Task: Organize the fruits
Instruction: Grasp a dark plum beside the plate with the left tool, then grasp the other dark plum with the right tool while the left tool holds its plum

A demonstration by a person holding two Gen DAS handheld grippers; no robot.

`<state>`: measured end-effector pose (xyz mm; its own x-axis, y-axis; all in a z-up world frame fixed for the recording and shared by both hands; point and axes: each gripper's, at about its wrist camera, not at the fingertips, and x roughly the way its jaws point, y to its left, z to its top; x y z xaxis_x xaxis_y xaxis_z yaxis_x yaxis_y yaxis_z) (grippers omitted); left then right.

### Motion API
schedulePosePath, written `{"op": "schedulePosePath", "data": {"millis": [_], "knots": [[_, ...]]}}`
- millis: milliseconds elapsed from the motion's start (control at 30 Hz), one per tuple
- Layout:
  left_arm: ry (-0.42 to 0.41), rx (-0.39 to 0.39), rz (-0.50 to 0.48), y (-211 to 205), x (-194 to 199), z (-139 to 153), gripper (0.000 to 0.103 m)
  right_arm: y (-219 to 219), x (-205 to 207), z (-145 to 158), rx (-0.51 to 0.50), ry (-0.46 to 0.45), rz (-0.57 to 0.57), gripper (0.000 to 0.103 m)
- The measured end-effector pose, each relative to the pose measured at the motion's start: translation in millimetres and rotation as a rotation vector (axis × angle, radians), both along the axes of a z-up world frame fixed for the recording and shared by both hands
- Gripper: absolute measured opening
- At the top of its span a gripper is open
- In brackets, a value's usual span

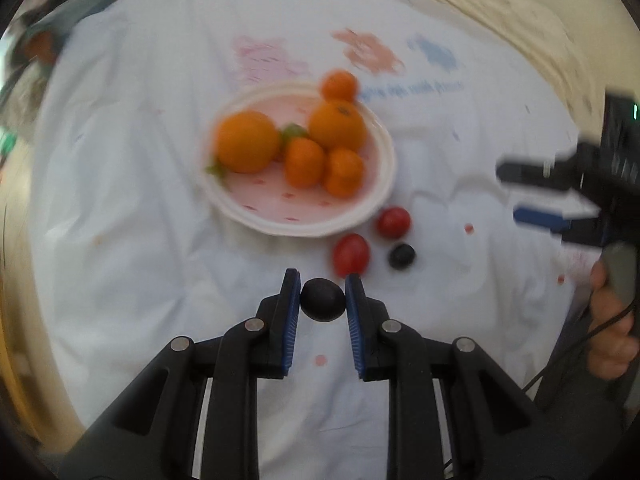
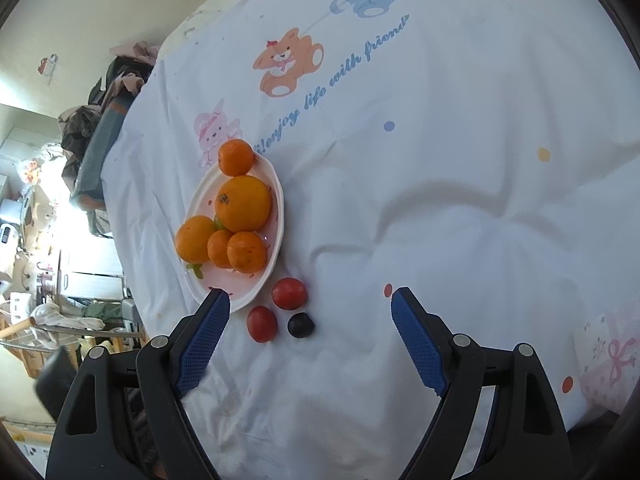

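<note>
1. The left gripper (image 1: 322,294) holds a small dark fruit (image 1: 322,300) between its blue pads, pinched near the fingertips and above the white cloth (image 1: 120,200). The left wrist view is blurred, so I cannot tell if it is a grape or a small plum.
2. The right gripper (image 2: 310,306) stands wide and holds nothing. It hangs over the cloth on the right, near the loose fruits.
3. The plate (image 1: 248,216) lies farther away and a little left of the held fruit. It carries four oranges; a fifth small orange (image 1: 339,86) sits at its far rim.
4. Two red tomatoes (image 1: 351,255) and another dark fruit (image 1: 401,256) lie on the cloth just beside the near right rim of the plate.
5. To do this step well, I think the hand should keep the pinch steady and gentle, because the fruit is round, smooth and held only at the tips, so it could slip or be crushed.
6. The bare part of the plate is at its near side; lowering close before opening would stop the fruit from rolling out.
7. The held fruit is slightly oval. Its long axis lies across, from pad to pad, so the pads press on its two ends. No stem end is visible.
</note>
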<state>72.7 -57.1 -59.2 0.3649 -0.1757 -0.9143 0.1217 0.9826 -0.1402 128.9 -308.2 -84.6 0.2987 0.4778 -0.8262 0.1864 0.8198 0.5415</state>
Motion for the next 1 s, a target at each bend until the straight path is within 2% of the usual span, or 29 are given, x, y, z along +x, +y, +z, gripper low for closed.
{"op": "schedulePosePath", "data": {"millis": [200,300,400,500,667,833,867,933,1000], "knots": [[-0.030,0.015,0.123,25.9,4.6,8.2,0.019,26.5,3.1,-5.9,-0.082,0.005,0.082,0.085],[-0.017,0.003,0.170,34.6,9.2,3.5,0.019,47.2,5.6,-14.9,-0.137,0.020,0.153,0.075],[0.014,-0.050,0.189,42.1,10.0,1.4,0.019,66.6,6.9,-27.8,-0.168,0.050,0.213,0.066],[-0.002,-0.037,0.196,44.2,10.3,5.2,0.019,83.6,6.2,-42.8,-0.196,0.092,0.272,0.060],[0.001,-0.055,0.212,48.2,12.2,7.7,0.019,100.1,9.0,-57.6,-0.286,0.115,0.324,0.058],[0.006,-0.058,0.216,50.5,13.0,6.9,0.019,115.5,8.0,-64.0,-0.376,0.094,0.385,0.058],[0.007,-0.060,0.219,50.8,13.1,6.6,0.019,118.1,6.8,-64.0,-0.400,0.085,0.397,0.055],[0.008,-0.059,0.219,50.3,13.2,6.1,0.019,120.9,4.9,-64.2,-0.438,0.071,0.417,0.037],[0.003,-0.052,0.218,49.3,13.0,6.1,0.019,122.2,3.2,-63.9,-0.425,0.067,0.429,0.026]]}}
